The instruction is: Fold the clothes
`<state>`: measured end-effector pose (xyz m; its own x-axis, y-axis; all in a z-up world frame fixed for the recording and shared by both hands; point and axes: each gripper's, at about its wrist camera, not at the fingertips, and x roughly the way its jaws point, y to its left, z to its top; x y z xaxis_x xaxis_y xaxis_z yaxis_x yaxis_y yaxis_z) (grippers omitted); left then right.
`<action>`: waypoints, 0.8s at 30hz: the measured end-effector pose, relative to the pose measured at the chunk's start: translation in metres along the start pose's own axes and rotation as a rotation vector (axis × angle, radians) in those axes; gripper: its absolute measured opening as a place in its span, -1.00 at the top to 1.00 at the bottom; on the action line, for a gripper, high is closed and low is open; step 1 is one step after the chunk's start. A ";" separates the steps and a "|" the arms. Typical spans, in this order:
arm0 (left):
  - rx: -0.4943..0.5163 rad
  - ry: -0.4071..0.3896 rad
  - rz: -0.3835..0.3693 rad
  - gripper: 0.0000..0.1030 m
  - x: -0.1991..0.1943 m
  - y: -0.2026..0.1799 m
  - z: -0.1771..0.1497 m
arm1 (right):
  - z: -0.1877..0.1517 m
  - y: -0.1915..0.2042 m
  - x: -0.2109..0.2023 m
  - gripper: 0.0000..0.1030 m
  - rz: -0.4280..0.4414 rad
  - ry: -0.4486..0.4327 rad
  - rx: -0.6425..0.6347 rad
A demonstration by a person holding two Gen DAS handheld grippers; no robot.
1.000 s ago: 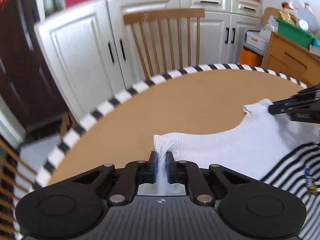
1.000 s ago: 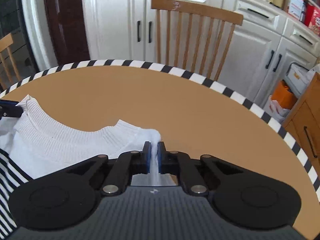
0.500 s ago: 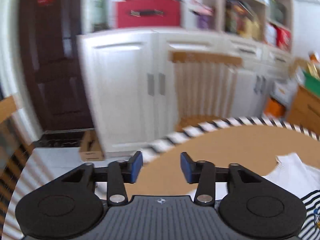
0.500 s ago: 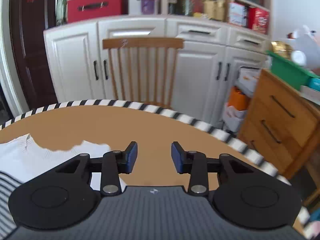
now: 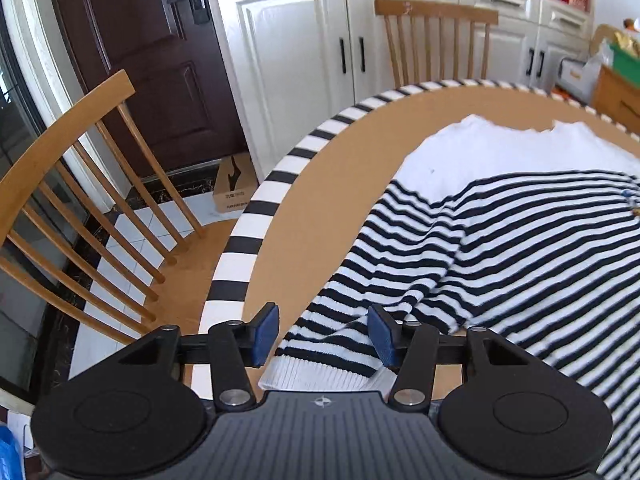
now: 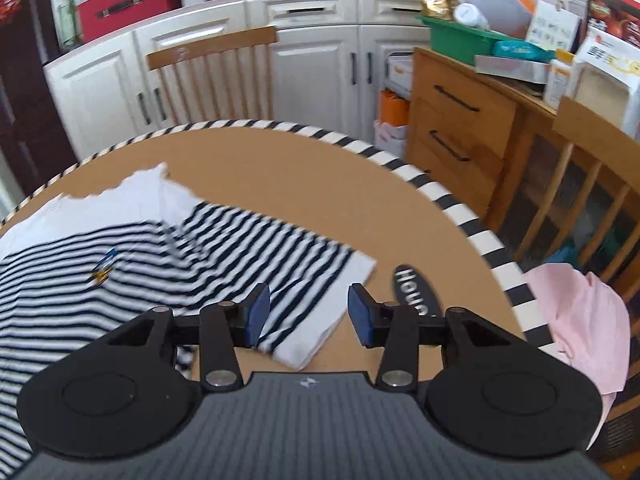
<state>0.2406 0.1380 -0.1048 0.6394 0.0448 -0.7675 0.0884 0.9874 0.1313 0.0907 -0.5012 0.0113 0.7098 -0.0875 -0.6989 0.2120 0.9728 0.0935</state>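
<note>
Sweater (image 5: 520, 232), striped navy and white with a plain white yoke, lies spread flat on the round table (image 5: 340, 184), its two sleeves angled out toward the table's near rim. The left gripper (image 5: 323, 334) hangs with jaws wide apart over the left sleeve cuff (image 5: 320, 372), gripping nothing; that cuff sits right at the striped table edge. The right gripper (image 6: 308, 310) is equally wide and empty above the right sleeve cuff (image 6: 320, 332). I judge the main risk is a shallow pinch: catching only the ribbed hem could let the knit slip out mid-fold. Dragging the left cuff outward could also tip it over the table edge, toward the chair (image 5: 80, 208) beside the table.
</note>
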 end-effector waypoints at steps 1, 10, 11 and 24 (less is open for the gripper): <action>-0.022 0.007 0.001 0.07 0.004 0.003 0.001 | -0.001 0.005 -0.003 0.06 0.011 0.003 -0.007; 0.009 -0.079 0.209 0.50 -0.001 0.009 0.000 | 0.001 0.011 -0.011 0.04 0.035 0.013 0.005; 0.001 -0.126 0.172 0.49 -0.016 0.005 -0.006 | 0.001 0.011 -0.013 0.01 0.034 0.010 0.002; 0.180 -0.062 -0.029 0.52 -0.035 -0.052 -0.059 | -0.003 0.006 -0.011 -0.09 0.032 0.055 0.019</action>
<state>0.1684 0.0940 -0.1212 0.6801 0.0021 -0.7331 0.2389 0.9448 0.2244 0.0819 -0.4941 0.0171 0.6783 -0.0444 -0.7335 0.2033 0.9706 0.1292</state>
